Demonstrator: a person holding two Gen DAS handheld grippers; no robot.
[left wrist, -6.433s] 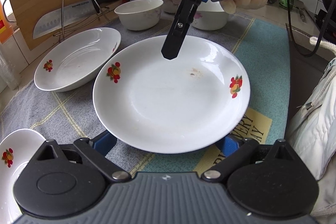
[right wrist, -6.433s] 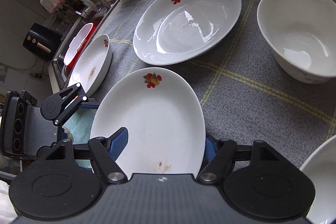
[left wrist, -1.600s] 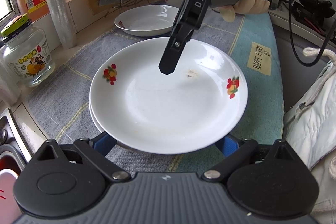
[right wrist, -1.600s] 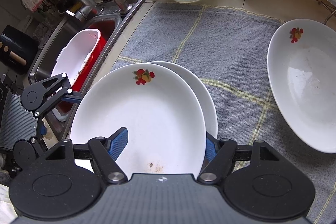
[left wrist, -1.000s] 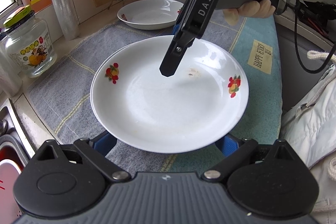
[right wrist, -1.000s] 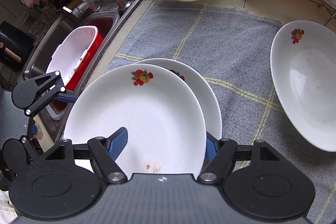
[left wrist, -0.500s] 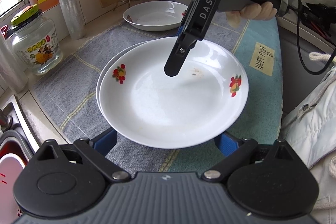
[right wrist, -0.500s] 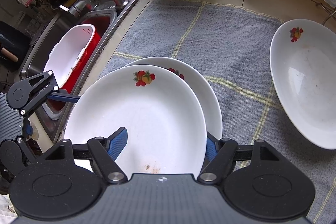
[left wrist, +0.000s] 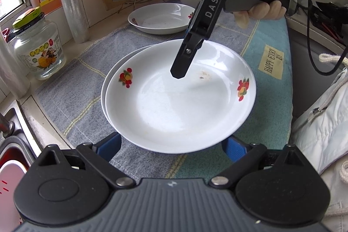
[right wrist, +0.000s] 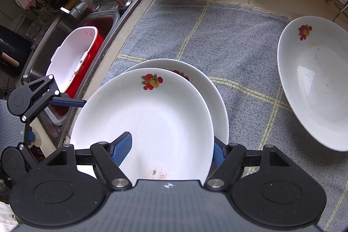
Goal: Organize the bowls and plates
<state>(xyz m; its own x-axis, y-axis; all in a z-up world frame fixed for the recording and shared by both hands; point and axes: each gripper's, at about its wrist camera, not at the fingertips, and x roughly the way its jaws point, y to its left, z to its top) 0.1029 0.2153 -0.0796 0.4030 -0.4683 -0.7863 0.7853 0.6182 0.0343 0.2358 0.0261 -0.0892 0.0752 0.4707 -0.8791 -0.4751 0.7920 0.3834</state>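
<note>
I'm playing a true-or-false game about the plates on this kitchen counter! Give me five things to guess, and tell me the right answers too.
1. The right gripper pinches the top plate's rim. True.
2. The top plate sits alone on the towel. False: another plate lies under it.
3. The plates have red fruit pictures. True.
4. The glass jar stands on a plate. False: it stands on the counter beside the towel.
5. The third plate is stacked too. False: it lies apart.
</note>
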